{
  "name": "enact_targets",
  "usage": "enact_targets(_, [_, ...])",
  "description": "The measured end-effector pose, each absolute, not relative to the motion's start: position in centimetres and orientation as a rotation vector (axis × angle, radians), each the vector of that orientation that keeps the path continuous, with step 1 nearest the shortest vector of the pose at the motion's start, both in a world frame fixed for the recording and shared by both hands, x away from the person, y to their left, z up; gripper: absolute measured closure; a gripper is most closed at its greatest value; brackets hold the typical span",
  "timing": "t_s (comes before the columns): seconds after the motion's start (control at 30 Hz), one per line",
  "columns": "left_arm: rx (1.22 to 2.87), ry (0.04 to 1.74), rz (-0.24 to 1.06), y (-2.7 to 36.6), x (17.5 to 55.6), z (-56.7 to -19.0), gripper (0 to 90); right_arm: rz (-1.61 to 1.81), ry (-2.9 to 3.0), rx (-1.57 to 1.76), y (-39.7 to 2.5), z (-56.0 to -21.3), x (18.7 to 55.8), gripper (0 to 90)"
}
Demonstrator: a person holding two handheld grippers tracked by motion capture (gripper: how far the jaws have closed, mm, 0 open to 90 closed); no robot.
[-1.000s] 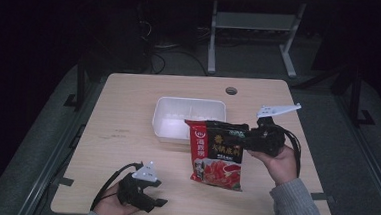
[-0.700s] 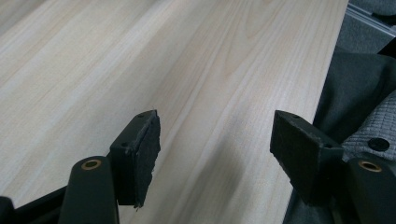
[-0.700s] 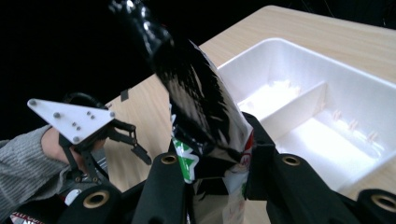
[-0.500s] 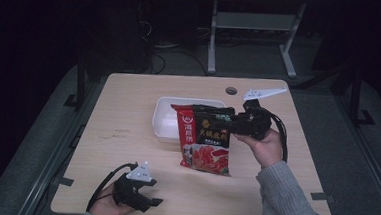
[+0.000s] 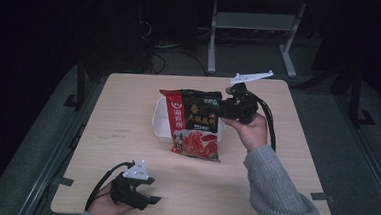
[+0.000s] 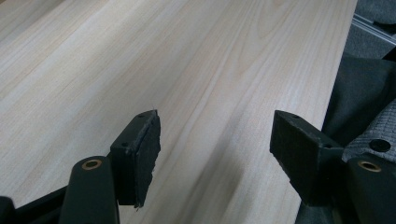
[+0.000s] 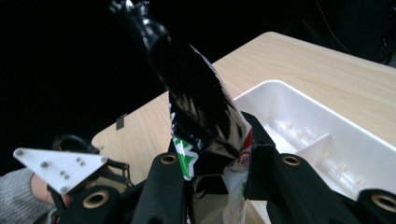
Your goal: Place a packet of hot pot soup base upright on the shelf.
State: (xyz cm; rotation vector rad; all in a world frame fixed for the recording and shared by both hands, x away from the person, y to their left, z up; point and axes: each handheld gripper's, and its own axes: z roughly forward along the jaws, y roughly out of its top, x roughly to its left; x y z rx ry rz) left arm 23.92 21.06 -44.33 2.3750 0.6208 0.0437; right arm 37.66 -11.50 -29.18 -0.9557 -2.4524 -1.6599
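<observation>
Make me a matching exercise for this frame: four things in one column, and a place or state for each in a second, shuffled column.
Column one:
1. left tool
2. right tool
3. red and black packet
4. white tray

Column two:
A. sits on the table, partly behind the packet
B. open, low at the table's near edge
C. held up by its top edge, hanging over the tray
D. shut on the packet

Pairs: 1-B, 2-D, 3-C, 4-A
</observation>
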Motion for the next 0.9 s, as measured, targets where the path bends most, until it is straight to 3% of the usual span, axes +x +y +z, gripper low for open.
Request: enact_targets(0.9, [2.355,0.653,0.055,21.7,24.3,-44.3,30.8,-1.688,-2.497,-1.006,-7.0,-28.2,42.6,73.4])
